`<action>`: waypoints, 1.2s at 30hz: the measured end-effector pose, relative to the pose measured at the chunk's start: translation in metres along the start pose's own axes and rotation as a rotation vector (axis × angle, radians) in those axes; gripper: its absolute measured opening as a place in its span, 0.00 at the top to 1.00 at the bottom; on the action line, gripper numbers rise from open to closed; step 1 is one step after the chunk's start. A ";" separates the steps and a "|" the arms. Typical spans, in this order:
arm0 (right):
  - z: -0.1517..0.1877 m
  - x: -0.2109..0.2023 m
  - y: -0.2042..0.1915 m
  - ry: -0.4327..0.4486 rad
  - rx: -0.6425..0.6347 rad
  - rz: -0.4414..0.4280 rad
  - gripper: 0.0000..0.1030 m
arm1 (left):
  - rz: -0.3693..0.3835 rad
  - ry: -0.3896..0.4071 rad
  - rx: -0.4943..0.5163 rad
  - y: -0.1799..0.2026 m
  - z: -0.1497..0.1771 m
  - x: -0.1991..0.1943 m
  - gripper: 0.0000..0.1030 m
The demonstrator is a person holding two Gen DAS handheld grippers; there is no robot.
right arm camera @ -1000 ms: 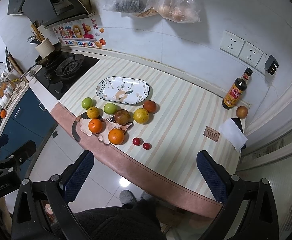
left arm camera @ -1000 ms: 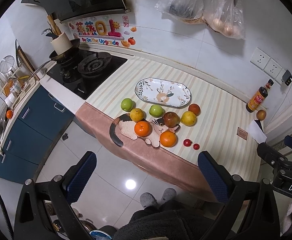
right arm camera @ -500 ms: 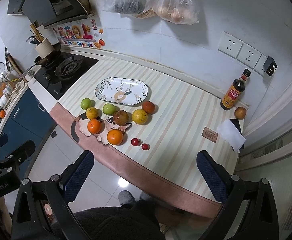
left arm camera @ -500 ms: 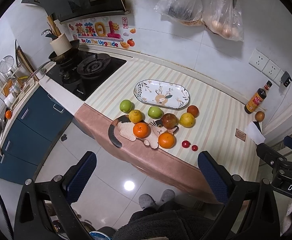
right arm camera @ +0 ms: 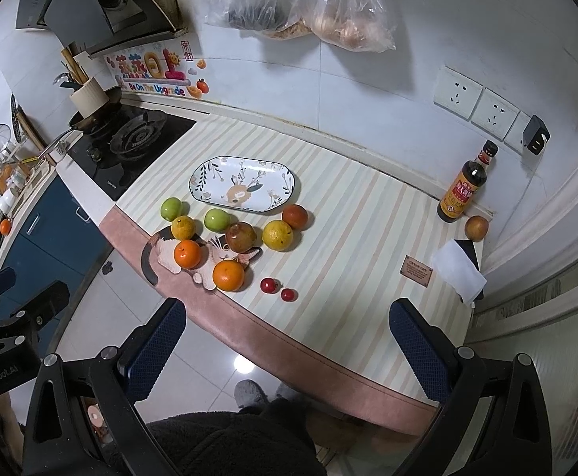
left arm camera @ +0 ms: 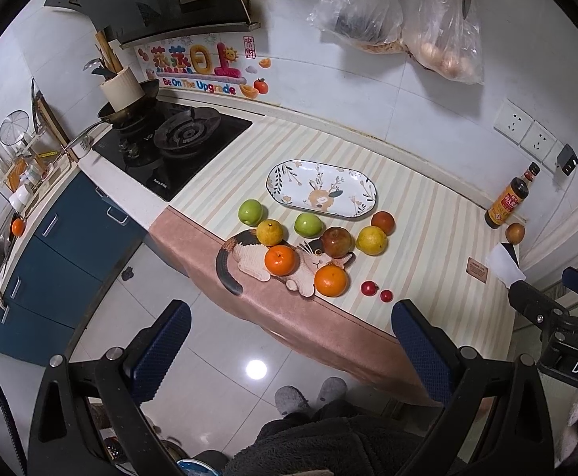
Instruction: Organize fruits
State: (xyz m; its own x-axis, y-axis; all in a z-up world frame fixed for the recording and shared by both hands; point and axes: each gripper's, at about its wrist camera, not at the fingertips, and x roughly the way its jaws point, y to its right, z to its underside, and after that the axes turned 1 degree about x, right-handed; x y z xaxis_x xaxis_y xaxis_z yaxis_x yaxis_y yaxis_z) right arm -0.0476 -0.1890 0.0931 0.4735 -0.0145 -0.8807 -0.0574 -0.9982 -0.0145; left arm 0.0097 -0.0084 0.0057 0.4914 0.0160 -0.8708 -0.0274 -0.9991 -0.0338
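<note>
An oval patterned plate (left arm camera: 320, 189) (right arm camera: 241, 184) lies empty on the striped counter. In front of it sit several fruits: two green apples (left arm camera: 250, 212) (right arm camera: 217, 219), two oranges (left arm camera: 330, 280) (right arm camera: 228, 275), yellow citrus (left arm camera: 371, 240) (right arm camera: 277, 235), a brownish round fruit (left arm camera: 336, 241), a red-orange one (left arm camera: 382, 221), and two small red fruits (left arm camera: 368, 287) (right arm camera: 268, 285). My left gripper (left arm camera: 289, 337) and right gripper (right arm camera: 287, 335) are open and empty, held high above the floor, short of the counter's front edge.
A gas hob (left arm camera: 178, 135) with a pan is at the left. A sauce bottle (right arm camera: 463, 186), a lone fruit (right arm camera: 476, 228), white paper (right arm camera: 459, 271) and a small card (right arm camera: 417, 271) sit at the right. Bags (left arm camera: 400, 20) hang on the wall.
Both cameras have shifted very slightly; the fruits and plate have not moved. Both grippers stay open.
</note>
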 end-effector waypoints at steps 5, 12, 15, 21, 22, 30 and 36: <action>-0.001 0.000 -0.001 0.000 -0.003 0.000 0.00 | 0.001 0.000 -0.001 -0.001 -0.001 -0.001 0.00; -0.005 0.000 0.000 0.000 -0.002 -0.007 0.00 | 0.000 0.005 -0.003 -0.002 -0.009 -0.002 0.00; -0.009 0.001 0.000 -0.001 0.003 -0.015 0.00 | 0.000 0.004 -0.005 -0.004 -0.009 -0.002 0.00; -0.014 0.020 0.010 -0.003 0.038 -0.051 0.00 | -0.029 0.040 -0.011 -0.004 -0.016 0.005 0.00; -0.014 0.025 0.012 -0.005 0.045 -0.060 0.00 | -0.053 0.054 -0.009 -0.003 -0.017 0.009 0.00; -0.017 0.122 0.004 -0.127 0.096 -0.207 0.00 | -0.305 0.082 0.035 -0.019 -0.030 0.076 0.00; -0.004 0.227 -0.029 -0.286 0.153 -0.269 0.00 | -0.336 -0.054 0.039 -0.059 -0.038 0.157 0.00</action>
State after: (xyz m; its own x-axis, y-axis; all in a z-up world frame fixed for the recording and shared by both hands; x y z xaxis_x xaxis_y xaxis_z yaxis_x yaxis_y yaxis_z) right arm 0.0645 -0.1640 -0.1045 0.2272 0.2837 -0.9316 -0.1053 -0.9439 -0.3131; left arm 0.1221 0.0515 -0.1104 0.4319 0.3472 -0.8324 0.0943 -0.9353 -0.3412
